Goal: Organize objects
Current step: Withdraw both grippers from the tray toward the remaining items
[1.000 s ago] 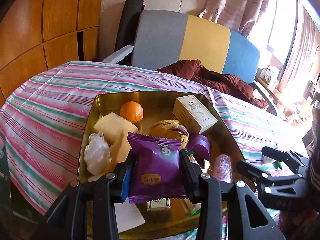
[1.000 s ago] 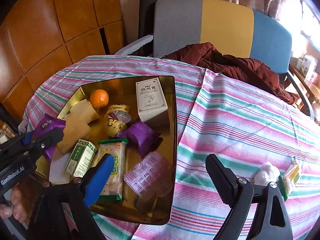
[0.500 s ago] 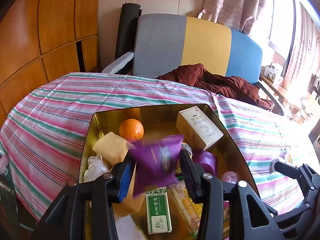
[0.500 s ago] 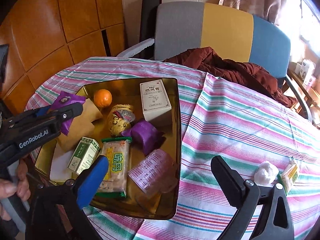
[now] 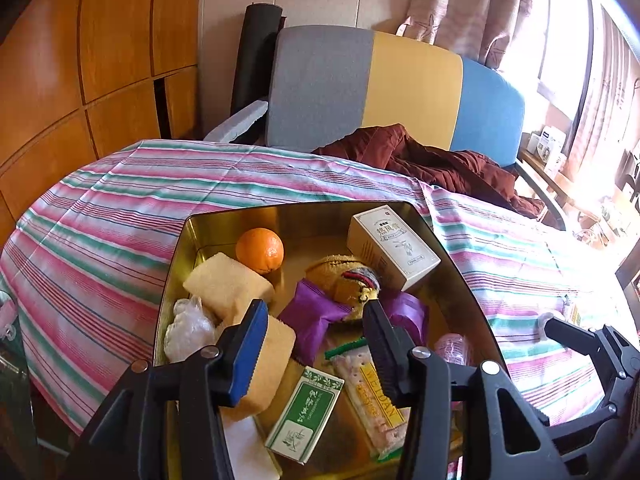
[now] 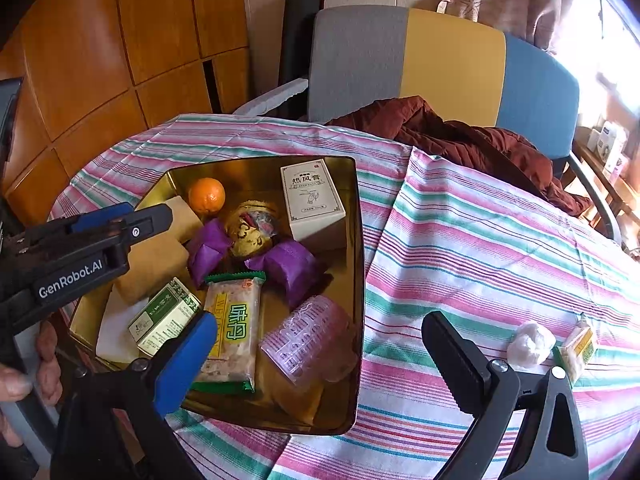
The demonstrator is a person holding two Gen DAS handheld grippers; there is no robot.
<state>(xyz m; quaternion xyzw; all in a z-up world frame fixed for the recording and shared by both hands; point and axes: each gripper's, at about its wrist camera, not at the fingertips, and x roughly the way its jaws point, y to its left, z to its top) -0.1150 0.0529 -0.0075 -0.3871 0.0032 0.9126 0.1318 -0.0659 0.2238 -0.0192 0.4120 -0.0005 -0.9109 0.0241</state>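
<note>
I hold the left gripper (image 5: 316, 332) above the near half of the gold tray (image 6: 359, 280), jaws opening and nothing between them; the purple packet (image 5: 316, 320) lies loose in the tray just beyond the tips, against the knitted pouch (image 5: 344, 276). The right gripper (image 6: 316, 344) is spread fully wide and grasps nothing, poised over the tray's near right corner. Tray contents: orange (image 5: 260, 250) at 11 o'clock, white box (image 5: 390, 246) at 1 o'clock, sponge (image 5: 228, 286), green carton (image 5: 306, 414), cracker pack (image 6: 234, 328), pink bottle (image 6: 308, 340), second purple packet (image 6: 290, 268). Still out on the striped worktop (image 6: 480, 248): a white wad (image 6: 530, 344) and a small yellow-green sachet (image 6: 580, 348), touching or nearly so, lying at 3 o'clock from the right gripper, just past its right finger. My judgement: these two are the remaining strays, and the right hand is clearly the nearer one; the left sits across the tray from them. The sachet's long axis appears to run roughly 7-to-1 o'clock in the right view, so I would expect to swing right and close across its short side.
</note>
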